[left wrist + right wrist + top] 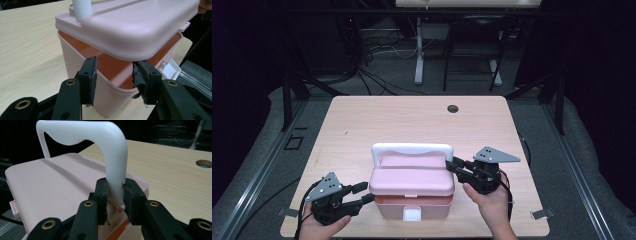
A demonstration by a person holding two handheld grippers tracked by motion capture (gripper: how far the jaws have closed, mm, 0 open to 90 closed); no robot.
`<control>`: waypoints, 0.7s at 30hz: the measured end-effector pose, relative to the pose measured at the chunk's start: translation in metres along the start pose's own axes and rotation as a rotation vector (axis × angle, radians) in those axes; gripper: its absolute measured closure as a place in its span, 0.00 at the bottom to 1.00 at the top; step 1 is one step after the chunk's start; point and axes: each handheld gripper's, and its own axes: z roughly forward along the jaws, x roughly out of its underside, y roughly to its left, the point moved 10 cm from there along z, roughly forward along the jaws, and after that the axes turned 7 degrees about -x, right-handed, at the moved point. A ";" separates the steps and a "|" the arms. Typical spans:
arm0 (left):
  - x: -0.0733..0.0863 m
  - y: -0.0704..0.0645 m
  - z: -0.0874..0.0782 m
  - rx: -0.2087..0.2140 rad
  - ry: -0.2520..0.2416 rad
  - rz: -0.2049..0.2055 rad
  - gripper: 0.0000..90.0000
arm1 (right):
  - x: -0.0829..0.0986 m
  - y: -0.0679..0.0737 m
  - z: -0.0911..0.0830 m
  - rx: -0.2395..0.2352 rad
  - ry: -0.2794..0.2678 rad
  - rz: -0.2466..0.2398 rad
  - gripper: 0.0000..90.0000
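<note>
A pink box (412, 206) stands near the table's front edge with a pink lid (412, 180) and an upright white handle (412, 148). In the left gripper view the lid (130, 27) sits lifted off the box's rim (75, 62), and the gap shows the inside. My left gripper (364, 193) is open at the box's left end, its jaws (113, 65) just below the lid's edge. My right gripper (451, 166) is shut on the handle's right leg (113, 170), with the lid (55, 177) spread out beyond the jaws.
A white latch (412, 215) hangs on the box's front, also seen as the latch (171, 70) beside my left jaws. The wooden table (412, 120) has a cable hole (452, 108) at the back. Chair and desk legs with cables stand on the floor beyond.
</note>
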 end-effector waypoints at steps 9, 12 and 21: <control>-0.006 0.000 -0.001 -0.005 -0.016 0.013 0.61 | -0.002 -0.001 -0.001 -0.009 -0.015 0.006 0.78; -0.008 0.000 -0.001 -0.005 -0.022 0.008 0.61 | -0.002 -0.001 -0.002 -0.007 -0.017 0.007 0.78; -0.020 0.002 -0.005 -0.012 -0.043 0.028 0.61 | -0.007 -0.004 -0.014 0.018 -0.069 0.004 0.76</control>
